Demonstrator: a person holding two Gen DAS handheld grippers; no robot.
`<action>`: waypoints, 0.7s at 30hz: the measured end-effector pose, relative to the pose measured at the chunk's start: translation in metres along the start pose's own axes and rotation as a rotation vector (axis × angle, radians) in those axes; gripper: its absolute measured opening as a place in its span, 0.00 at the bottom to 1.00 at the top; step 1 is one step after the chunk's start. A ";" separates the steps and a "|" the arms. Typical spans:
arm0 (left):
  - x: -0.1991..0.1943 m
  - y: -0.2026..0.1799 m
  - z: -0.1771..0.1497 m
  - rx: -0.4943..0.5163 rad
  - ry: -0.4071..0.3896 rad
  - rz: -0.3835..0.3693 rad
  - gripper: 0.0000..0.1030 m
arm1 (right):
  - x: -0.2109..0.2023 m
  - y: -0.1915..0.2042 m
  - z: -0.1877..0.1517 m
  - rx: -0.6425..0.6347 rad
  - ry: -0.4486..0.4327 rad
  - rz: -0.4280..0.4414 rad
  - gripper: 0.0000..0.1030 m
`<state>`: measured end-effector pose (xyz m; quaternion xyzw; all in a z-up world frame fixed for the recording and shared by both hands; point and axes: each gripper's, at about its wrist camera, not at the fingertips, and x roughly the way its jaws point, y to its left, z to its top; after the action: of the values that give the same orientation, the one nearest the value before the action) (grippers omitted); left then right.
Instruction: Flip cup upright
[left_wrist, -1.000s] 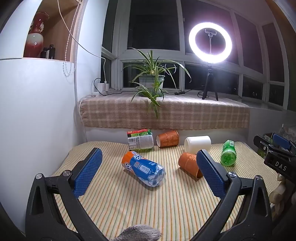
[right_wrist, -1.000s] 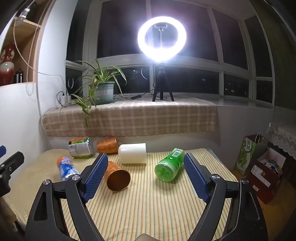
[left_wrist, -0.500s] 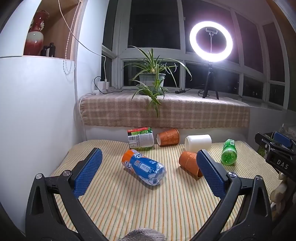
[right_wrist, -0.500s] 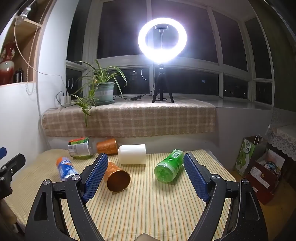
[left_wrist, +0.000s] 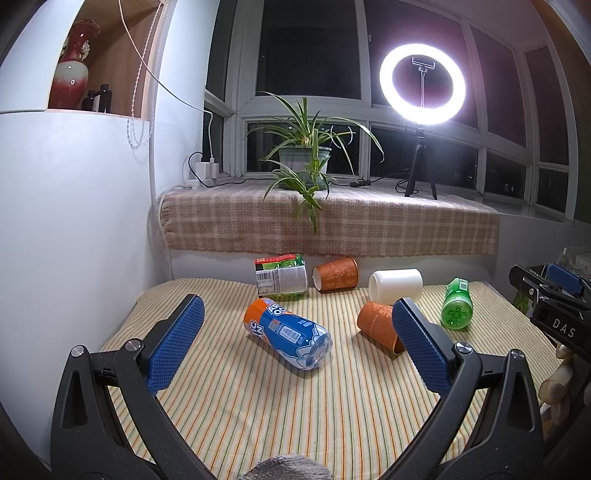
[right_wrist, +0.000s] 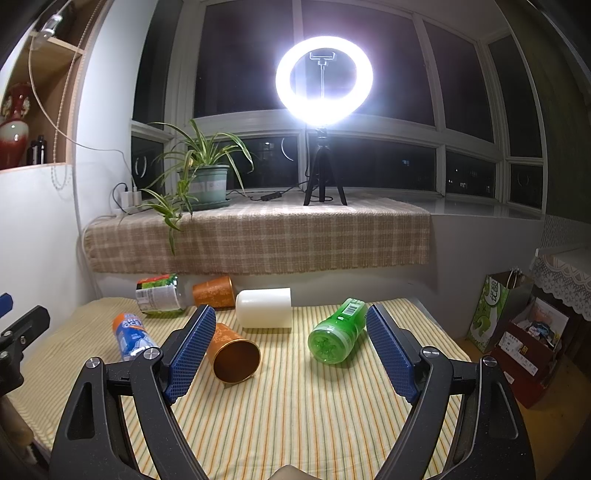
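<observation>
Cups lie tipped over on the striped tabletop (right_wrist: 295, 424): I see a near orange cup (right_wrist: 232, 356) on its side, mouth toward my right camera, a far orange cup (right_wrist: 214, 292) and a white cup (right_wrist: 264, 308) behind it. My right hand-held gripper (right_wrist: 291, 350) is spread wide above the cloth, holding nothing, its left pad just beside the near orange cup. My left hand-held gripper (left_wrist: 295, 349) is also spread and empty, with a blue bottle (left_wrist: 290, 338) lying between its pads. A green bottle (right_wrist: 338, 332) lies on its side, right of the cups.
</observation>
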<state>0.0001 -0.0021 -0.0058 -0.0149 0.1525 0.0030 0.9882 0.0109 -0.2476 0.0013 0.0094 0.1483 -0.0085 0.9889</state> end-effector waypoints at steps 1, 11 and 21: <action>0.000 0.001 0.001 0.000 0.001 -0.001 1.00 | 0.000 0.000 0.000 0.000 0.001 0.000 0.81; 0.000 0.001 0.001 -0.002 0.001 -0.001 1.00 | 0.000 0.000 -0.001 0.000 0.000 0.000 0.81; 0.000 0.001 0.001 -0.003 0.002 -0.002 1.00 | 0.000 0.002 0.002 -0.002 0.001 0.000 0.81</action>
<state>0.0004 -0.0010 -0.0053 -0.0166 0.1534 0.0022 0.9880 0.0116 -0.2454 0.0029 0.0083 0.1485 -0.0084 0.9888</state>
